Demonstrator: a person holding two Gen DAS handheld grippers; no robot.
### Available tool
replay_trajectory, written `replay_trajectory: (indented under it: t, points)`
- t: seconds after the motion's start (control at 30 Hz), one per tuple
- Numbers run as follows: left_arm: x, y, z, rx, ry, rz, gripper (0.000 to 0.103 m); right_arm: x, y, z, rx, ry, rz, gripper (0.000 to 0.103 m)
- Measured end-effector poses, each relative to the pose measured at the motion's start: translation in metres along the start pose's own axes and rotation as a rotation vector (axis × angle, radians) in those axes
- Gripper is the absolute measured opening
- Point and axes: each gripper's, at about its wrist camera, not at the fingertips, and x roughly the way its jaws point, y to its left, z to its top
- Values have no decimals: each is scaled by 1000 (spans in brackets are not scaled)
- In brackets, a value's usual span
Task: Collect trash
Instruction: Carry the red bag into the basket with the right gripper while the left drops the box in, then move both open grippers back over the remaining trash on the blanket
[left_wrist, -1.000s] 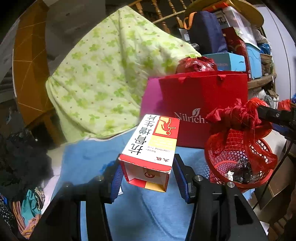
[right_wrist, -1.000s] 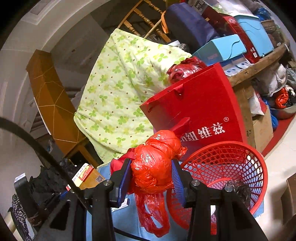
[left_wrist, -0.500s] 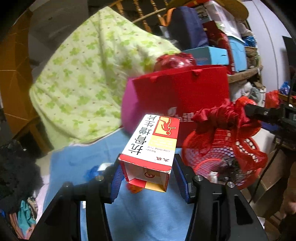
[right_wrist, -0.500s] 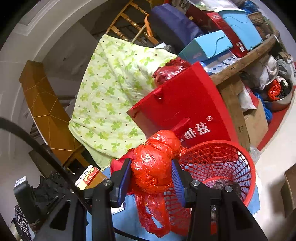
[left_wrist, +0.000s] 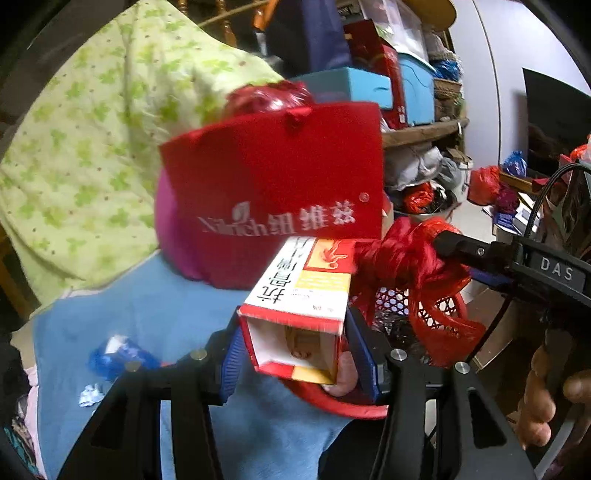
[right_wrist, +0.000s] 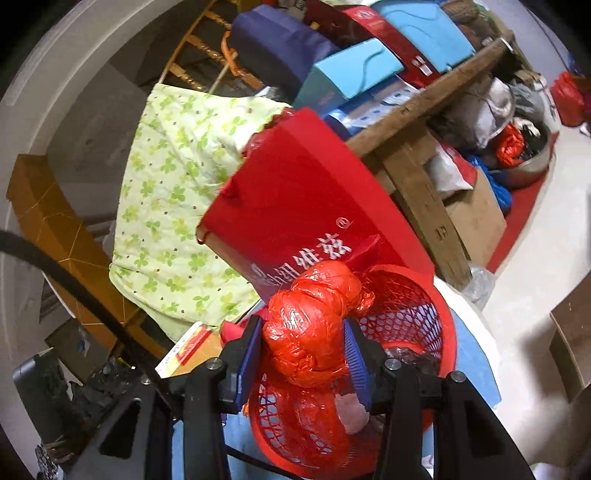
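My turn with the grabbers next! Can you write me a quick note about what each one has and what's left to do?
Left gripper: shut on the open-ended medicine box, held next to the red mesh basket, not over it yet.
Right gripper: shut on the knotted red plastic bag, held right above the basket's opening.
Basket: sits on the blue cloth in front of the red paper bag; some dark trash is already inside.
Left to do: drop the bag in, then the box. Then get the blue wrapper and small scraps on the cloth.
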Motion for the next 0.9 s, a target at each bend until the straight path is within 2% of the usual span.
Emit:
replay_trajectory:
  t: [0.07, 0.13, 0.17, 0.33, 0.5, 0.6, 0.73, 0.9]
  points:
    - [8, -7, 0, 18, 9, -9, 55, 2, -3, -1, 12, 6, -3, 53]
    - [13, -9, 0, 27, 14, 3, 59, 2, -6, -1, 28, 13, 7, 64]
    - [14, -10, -1, 28, 15, 5, 59, 2, -8, 0, 31, 12, 10, 65]
    - [6, 10, -5, -14, 4, 20, 60, -6, -3, -1, 12, -14, 7, 65]
    - [-11, 43, -18, -60, -20, 77, 62, -8, 7, -2, -5, -12, 14, 65]
    - [-23, 73, -34, -100, -24, 134, 62, -6, 21, -4, -33, 0, 34, 65]
    - [-39, 125, -61, -169, -6, 234, 63, -6, 53, -10, -97, 28, 107, 65]
    - [-64, 207, -111, -299, 35, 419, 63, 3, 113, -30, -238, 92, 237, 66]
